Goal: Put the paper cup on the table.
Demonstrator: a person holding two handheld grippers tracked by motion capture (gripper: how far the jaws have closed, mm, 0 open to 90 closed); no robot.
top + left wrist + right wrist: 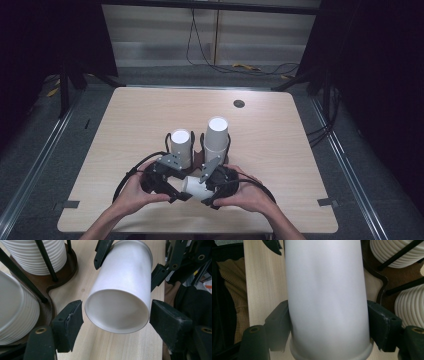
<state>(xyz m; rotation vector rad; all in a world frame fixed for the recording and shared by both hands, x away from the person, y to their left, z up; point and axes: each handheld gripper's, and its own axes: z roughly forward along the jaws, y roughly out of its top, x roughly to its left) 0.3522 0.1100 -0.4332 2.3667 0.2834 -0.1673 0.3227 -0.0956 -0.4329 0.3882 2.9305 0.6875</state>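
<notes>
While the smooth white paper cup (194, 187) lies sideways just above the pale wooden table (280, 150), I grip it with my right gripper (328, 325); my left gripper (115, 315) brackets its open mouth, one pad apart, beside two ribbed white cup stacks (216, 135).

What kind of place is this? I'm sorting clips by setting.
Likely a lab recording rig, not a home: a bare wooden table ringed by dark curtains, loose cables on the floor, and hand-held grippers working white paper cups.
</notes>
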